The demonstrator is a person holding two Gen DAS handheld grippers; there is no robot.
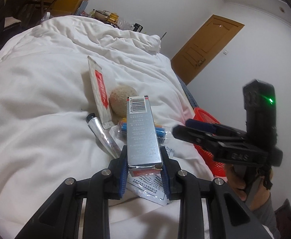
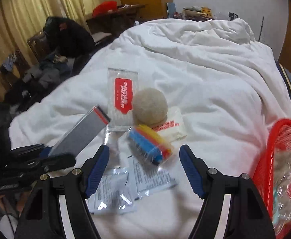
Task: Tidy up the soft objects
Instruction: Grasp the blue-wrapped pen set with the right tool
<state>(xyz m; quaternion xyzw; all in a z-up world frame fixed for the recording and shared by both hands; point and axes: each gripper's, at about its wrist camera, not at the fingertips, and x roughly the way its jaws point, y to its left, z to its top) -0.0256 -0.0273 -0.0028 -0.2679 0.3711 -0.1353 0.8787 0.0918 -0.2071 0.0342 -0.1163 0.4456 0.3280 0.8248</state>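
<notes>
My left gripper (image 1: 144,159) is shut on the near end of a long silver box (image 1: 141,131), lifted off the white duvet (image 1: 35,99) and pointing away from me. Behind it lie a beige woolly ball (image 1: 121,99), a wipes packet with a red label (image 1: 99,87) and a silver tube (image 1: 103,135). My right gripper (image 2: 144,155) is open above a clear pack of blue, red and yellow pieces (image 2: 151,145), with nothing between its fingers. The ball (image 2: 150,107), the wipes packet (image 2: 121,97) and a white tissue pack (image 2: 173,127) lie beyond it. The silver box (image 2: 81,133) shows at left.
A red mesh basket (image 2: 281,159) stands at the right edge of the bed with several items inside. Flat printed sachets (image 2: 113,195) lie on the duvet under the right gripper. A cluttered chair and floor are at far left, a wooden door (image 1: 205,47) at right.
</notes>
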